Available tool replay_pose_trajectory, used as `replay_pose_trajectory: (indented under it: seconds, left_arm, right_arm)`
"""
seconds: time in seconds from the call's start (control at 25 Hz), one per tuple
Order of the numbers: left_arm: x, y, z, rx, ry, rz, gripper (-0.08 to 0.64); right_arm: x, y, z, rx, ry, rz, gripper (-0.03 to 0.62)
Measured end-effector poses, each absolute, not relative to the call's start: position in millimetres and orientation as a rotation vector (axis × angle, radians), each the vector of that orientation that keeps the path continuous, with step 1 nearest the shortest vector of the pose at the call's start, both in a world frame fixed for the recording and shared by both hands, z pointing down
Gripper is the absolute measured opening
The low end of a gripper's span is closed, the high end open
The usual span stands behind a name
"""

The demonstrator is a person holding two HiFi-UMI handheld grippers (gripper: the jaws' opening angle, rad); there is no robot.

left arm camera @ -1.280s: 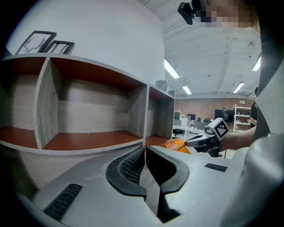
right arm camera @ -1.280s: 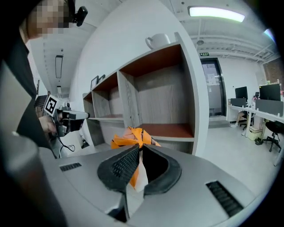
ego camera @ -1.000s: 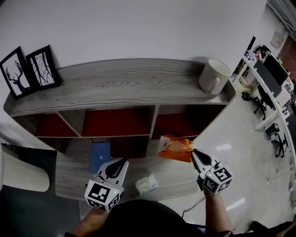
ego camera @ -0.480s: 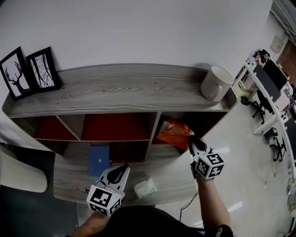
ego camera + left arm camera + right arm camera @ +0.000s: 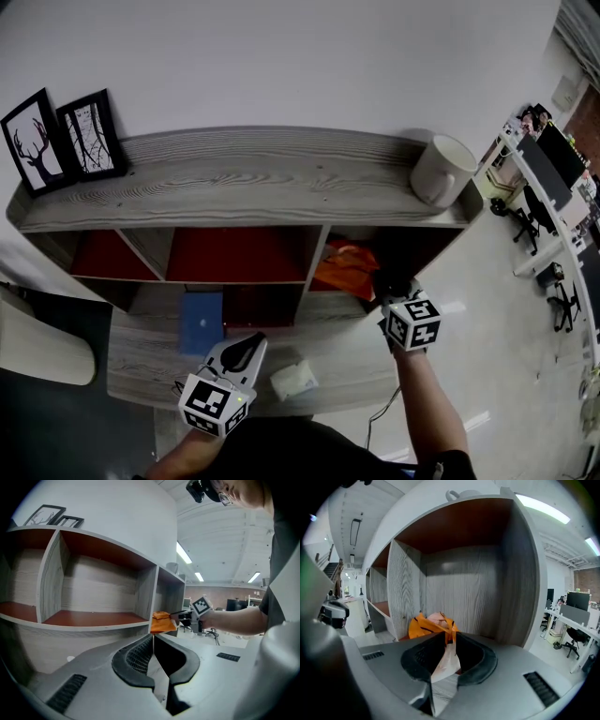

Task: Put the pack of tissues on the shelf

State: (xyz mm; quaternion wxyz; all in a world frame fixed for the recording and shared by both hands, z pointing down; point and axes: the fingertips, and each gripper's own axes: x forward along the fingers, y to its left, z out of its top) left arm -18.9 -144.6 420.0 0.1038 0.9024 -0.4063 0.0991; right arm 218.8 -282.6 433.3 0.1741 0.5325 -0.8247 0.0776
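Observation:
The pack of tissues is orange and crinkled. It sits at the mouth of the shelf's right-hand compartment, close to the divider. My right gripper is shut on the pack's white rear flap. In the right gripper view the pack bulges just beyond the right gripper, inside the compartment. The left gripper view shows the pack at the compartment's edge. My left gripper is low over the lower ledge, shut with nothing in it; its jaws meet in the left gripper view.
A white mug stands on the shelf top at the right, and two framed pictures at the left. A blue flat item and a small white packet lie on the lower ledge. Desks and chairs stand at far right.
My right gripper has carried the orange pack up and forward, from over the lower ledge into the right compartment's opening. The left gripper has barely moved.

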Motion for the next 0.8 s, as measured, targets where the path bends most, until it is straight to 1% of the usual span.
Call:
replay_pose_trajectory:
  seconds: [0.08,0.2,0.28,0.6,0.8]
  left_arm:
    - [-18,-143,420,2.661,-1.198,0.288,0.021]
    - [-17,-141,420,2.666,-1.194,0.285,0.021]
    - [-15,-140,419,2.67,-1.194,0.286,0.021]
    - [-10,-132,409,2.689,-1.207,0.246,0.021]
    - [-11,-125,402,2.68,-1.291,0.209,0.021]
  right_arm:
    - [218,-282,432,1.501,-2.338,0.21,0.035]
    - [218,-275,422,1.508,-2.356,0.17,0.064]
    - [218,-268,413,1.509,-2.379,0.137,0.072]
    - [212,-211,372,1.473,-2.561,0.054,0.072]
    - [197,-164,353,1.356,-2.738,0.02,0.072]
